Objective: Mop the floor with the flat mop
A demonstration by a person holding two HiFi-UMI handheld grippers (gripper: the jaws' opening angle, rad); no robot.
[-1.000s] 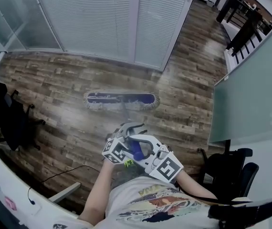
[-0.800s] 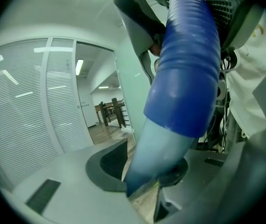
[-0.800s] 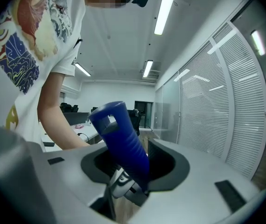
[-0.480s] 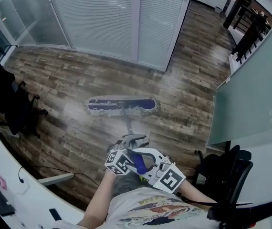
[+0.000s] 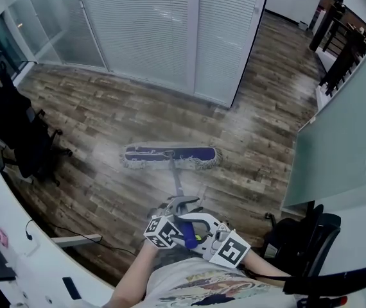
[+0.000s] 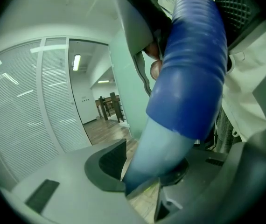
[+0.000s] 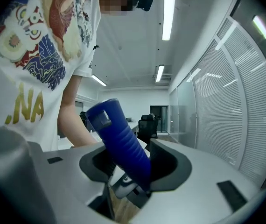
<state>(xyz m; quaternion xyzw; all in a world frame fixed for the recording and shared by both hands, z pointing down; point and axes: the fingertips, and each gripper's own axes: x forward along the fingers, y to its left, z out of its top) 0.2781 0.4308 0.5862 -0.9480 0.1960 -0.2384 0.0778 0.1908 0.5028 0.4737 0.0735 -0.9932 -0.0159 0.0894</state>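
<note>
The flat mop's blue head [image 5: 170, 157] with its grey fringe lies flat on the wood floor [image 5: 106, 101]. Its pale pole [image 5: 176, 183] runs back to me and ends in a blue ribbed grip [image 5: 188, 236]. My left gripper [image 5: 179, 208] is shut on the pole just below the grip; in the left gripper view the left gripper [image 6: 144, 181] has the pole [image 6: 163, 148] between its jaws. My right gripper [image 5: 194, 231] is shut on the grip; in the right gripper view the right gripper [image 7: 130, 174] has the grip [image 7: 121, 141] across its jaws. Both pairs of jaws have just been opening.
A glass wall with white blinds [image 5: 151, 31] closes off the far side. A black office chair [image 5: 19, 136] stands at left and another [image 5: 302, 239] at lower right. A white desk edge [image 5: 16, 262] and a floor cable [image 5: 61, 231] are at lower left. A frosted panel [image 5: 343, 133] rises at right.
The mop head has slid back from the glass wall toward me. Both grippers, still on the handle, sit lower in the head view, with more pole showing in front of them.
</note>
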